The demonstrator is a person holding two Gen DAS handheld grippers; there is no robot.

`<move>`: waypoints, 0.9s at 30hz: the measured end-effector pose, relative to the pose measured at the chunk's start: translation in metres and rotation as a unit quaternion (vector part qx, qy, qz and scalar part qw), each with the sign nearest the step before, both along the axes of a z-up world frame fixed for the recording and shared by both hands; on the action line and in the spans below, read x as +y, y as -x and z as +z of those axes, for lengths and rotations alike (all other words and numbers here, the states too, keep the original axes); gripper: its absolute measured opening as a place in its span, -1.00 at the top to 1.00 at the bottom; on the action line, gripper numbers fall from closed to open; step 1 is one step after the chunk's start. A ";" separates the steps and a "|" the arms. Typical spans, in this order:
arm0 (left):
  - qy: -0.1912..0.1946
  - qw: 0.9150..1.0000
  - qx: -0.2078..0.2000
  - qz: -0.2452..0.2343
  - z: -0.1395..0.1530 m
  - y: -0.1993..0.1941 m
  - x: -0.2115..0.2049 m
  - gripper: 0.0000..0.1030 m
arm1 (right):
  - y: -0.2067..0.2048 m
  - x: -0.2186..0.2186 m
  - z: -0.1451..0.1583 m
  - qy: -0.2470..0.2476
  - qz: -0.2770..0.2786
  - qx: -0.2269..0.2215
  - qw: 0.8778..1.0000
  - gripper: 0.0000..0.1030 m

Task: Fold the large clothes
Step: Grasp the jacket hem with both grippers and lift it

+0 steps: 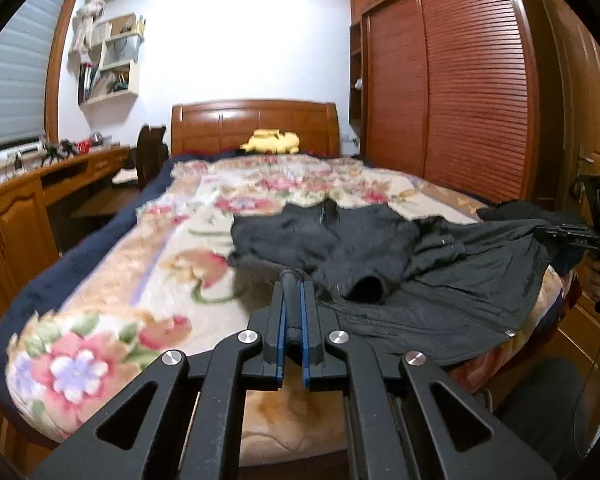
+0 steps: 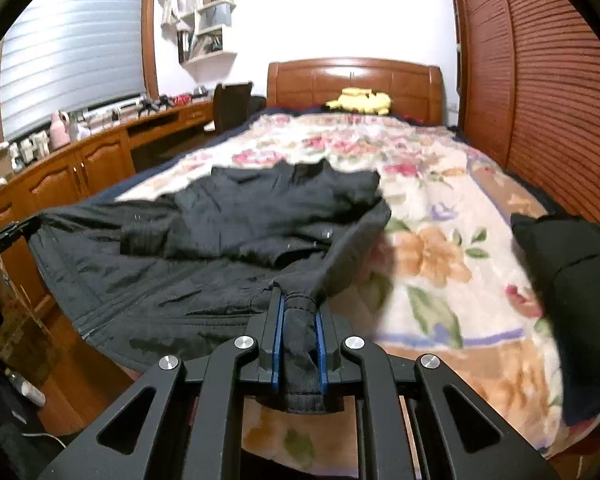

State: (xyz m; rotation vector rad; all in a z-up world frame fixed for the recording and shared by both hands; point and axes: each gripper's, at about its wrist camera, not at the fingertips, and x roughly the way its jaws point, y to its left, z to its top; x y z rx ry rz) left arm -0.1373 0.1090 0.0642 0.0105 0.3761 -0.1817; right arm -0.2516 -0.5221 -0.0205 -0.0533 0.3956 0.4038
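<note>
The black jacket (image 2: 228,232) is clamped in both jaws; uneven tension could slip its hem, skewing the fold

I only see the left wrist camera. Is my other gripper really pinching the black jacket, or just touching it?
Observer: Pinching. The right wrist view shows the right gripper shut on a bunched edge of the black jacket, with cloth filling the space between its blue pads.
Operator: What's on the desk near the window?
Observer: A pink rounded object stands on the desk. Your view misses it.
</note>
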 end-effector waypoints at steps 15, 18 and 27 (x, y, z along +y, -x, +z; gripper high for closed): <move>-0.022 0.997 -0.073 0.003 0.084 0.008 0.018 0.87 | 0.051 -0.004 0.079 0.003 -0.005 -0.093 0.996 0.77; -0.017 0.997 -0.081 0.003 0.097 0.009 0.022 0.87 | 0.058 0.002 0.095 0.008 -0.002 -0.108 0.994 0.78; -0.016 0.997 -0.079 0.004 0.109 -0.023 0.028 0.87 | 0.060 0.008 0.108 0.016 -0.014 -0.134 0.991 0.78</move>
